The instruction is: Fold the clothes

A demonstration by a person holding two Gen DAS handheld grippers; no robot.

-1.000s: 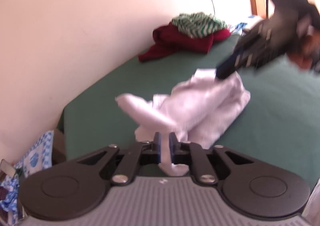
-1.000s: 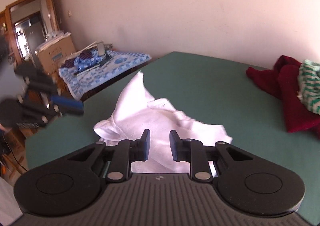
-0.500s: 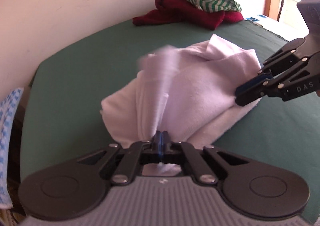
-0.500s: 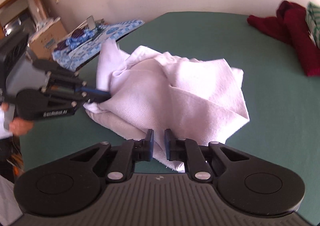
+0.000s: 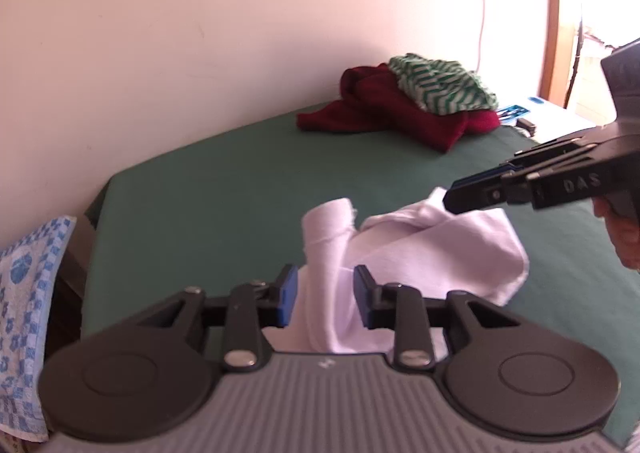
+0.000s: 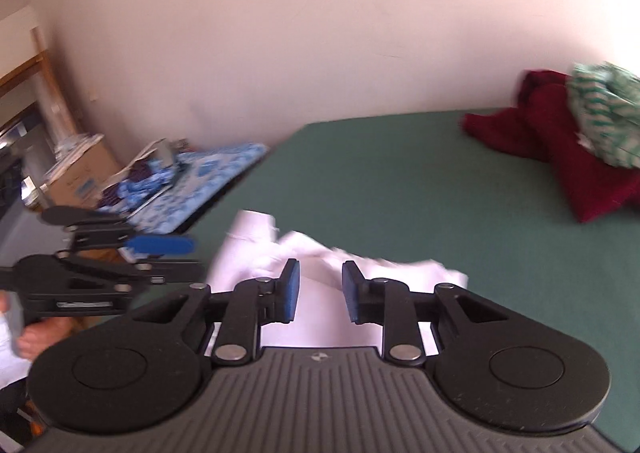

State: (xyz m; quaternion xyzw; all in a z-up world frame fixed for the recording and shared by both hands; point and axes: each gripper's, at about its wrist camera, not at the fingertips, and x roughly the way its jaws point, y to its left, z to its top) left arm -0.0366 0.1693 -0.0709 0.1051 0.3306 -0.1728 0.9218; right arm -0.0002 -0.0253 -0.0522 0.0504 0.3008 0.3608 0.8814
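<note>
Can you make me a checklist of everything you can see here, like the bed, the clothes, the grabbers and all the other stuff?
Surface: green sheet, mostly bare.
Job's things: white garment lies crumpled, not yet folded.
Clutter: dark red garment with green striped garment on top, by the wall.
Grippers: left gripper and right gripper have just been opening; white cloth lies between the jaws, unpinched.
Cables: thin cord on the wall.
Surroundings: blue patterned cloth, cardboard box.

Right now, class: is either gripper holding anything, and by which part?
Nothing is held. Both the left gripper and right gripper have just opened; the white cloth lies between unpressed pads.
</note>
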